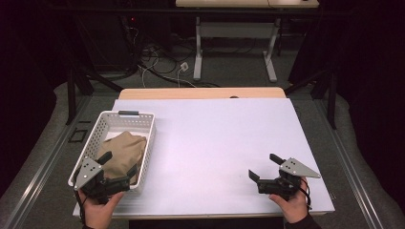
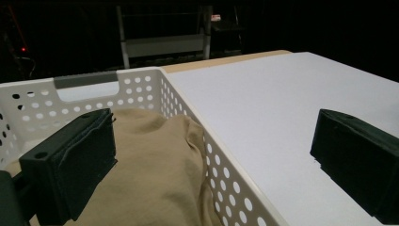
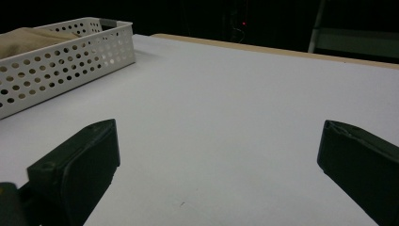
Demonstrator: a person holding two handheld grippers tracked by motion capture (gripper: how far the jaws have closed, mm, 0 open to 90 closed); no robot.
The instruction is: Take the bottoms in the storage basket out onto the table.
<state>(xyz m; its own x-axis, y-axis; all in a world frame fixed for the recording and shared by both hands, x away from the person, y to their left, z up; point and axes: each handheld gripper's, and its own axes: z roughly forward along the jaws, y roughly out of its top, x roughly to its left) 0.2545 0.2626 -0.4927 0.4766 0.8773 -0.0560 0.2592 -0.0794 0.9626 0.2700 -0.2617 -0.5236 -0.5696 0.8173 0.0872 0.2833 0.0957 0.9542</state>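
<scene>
A white perforated basket (image 1: 152, 128) stands on the left of the white table (image 1: 215, 138) and holds a crumpled tan cloth (image 1: 123, 148). My left gripper (image 1: 119, 166) hovers open at the basket's near end. In the left gripper view its jaws straddle the basket's right wall (image 2: 226, 183), one over the cloth (image 2: 155, 160) and the other over bare table (image 2: 282, 94). My right gripper (image 1: 264, 167) is open near the table's front right corner, with nothing between its jaws. The right gripper (image 3: 216, 141) view looks across the table (image 3: 235, 84) toward the basket (image 3: 70, 66) and the cloth (image 3: 28, 37).
A wooden strip (image 1: 200, 92) runs along the table's far edge. Beyond it a white-legged desk (image 1: 234, 38) stands over loose cables (image 1: 162, 62) on the floor. Dark curtains and black stands flank both sides.
</scene>
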